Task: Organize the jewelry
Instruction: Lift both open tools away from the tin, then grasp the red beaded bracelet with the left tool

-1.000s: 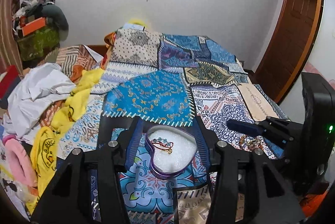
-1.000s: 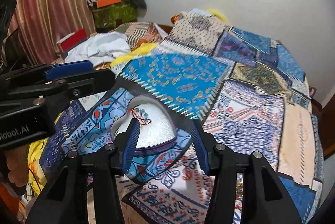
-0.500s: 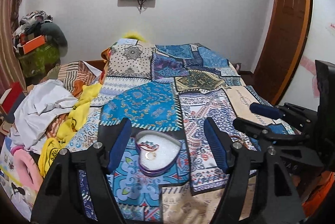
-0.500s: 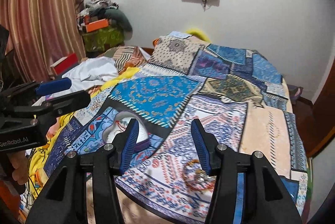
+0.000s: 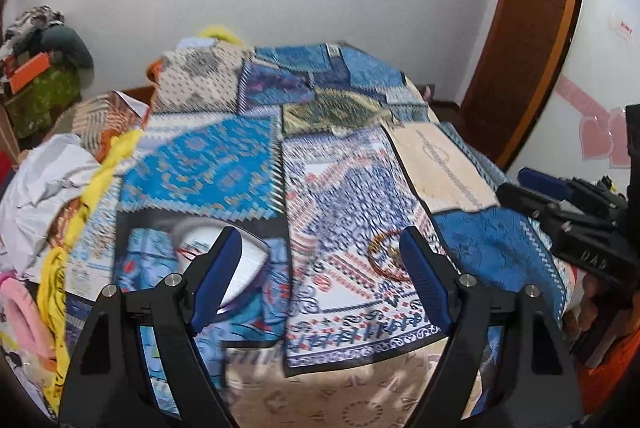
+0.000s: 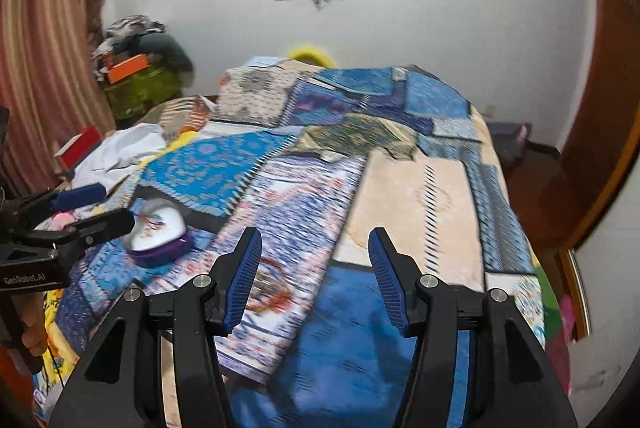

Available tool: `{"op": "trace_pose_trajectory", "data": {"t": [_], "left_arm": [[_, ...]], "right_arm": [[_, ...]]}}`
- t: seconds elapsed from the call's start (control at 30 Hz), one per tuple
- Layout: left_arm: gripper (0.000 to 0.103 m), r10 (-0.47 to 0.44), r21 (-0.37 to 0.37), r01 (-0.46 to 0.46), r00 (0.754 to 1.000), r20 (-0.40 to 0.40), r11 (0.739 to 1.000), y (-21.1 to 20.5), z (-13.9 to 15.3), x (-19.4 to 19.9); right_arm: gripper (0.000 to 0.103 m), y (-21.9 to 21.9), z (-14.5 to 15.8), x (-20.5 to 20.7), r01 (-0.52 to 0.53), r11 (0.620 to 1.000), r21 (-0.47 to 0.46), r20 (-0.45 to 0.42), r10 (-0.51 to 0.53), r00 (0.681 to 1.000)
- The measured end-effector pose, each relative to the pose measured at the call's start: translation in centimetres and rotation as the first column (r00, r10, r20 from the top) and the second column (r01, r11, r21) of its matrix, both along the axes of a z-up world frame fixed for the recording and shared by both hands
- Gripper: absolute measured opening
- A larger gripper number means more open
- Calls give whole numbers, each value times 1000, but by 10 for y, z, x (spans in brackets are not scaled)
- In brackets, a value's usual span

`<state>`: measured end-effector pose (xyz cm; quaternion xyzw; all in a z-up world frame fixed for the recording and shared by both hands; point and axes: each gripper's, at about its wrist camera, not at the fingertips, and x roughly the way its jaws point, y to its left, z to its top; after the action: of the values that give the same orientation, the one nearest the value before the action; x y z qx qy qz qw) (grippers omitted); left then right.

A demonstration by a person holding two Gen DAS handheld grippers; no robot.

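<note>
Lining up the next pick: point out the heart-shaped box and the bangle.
heart-shaped box (image 6: 158, 228): right wrist view, on its white lining.
bangle (image 5: 380, 260): left wrist view, on its left rim.

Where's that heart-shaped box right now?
The heart-shaped box lies on the patterned bedspread, low left in the right wrist view, beside the left gripper.

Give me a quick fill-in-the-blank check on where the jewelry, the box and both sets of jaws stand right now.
1. The jewelry box on the patchwork bedspread is shaped like a ____.
2. The bangles lie ____ the box, on the bedspread.
3. The left gripper and the right gripper both have their jaws ____.
4. The box's rim is coloured ____.

Missing words: heart; outside; open; purple
</note>
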<state>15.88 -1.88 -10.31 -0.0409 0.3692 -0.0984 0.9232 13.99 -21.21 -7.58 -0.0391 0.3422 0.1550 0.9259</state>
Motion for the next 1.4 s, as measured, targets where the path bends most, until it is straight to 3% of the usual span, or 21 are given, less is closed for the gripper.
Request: {"op": "trace_pose_trajectory", "data": {"t": [0.27,0.43,0.5,0.97,1.07,1.13,1.4], "left_arm": [[79,-49,-2,49,992,-119,999,-25,-45,26],[40,-85,-37,79,980,-181,996,-31,-63,40],[31,-108,-54,99,974,-200,994,-34,-67,45],[29,-143,-46,136,972,-188,990,-52,-69,60],[24,-144,-25,141,972,-186,990,-57,-72,64],[10,-141,-15,140,974,-178,990,-60,-74,65],[9,-155,-26,153,976,-151,988,-61,-65,56]], "right_arm": [[52,-29,-18,1,47,999,-3,-55,-47,997],[52,-34,-31,2,42,999,-3,-88,-42,995],[52,-35,-35,3,38,999,3,-99,-37,994],[52,-31,-48,8,-3,1000,9,-132,4,991],[52,-32,-47,9,0,1000,11,-132,2,991],[52,-32,-47,9,0,1000,14,-132,2,991],[52,-29,-48,6,-11,1000,11,-142,13,990]]}}
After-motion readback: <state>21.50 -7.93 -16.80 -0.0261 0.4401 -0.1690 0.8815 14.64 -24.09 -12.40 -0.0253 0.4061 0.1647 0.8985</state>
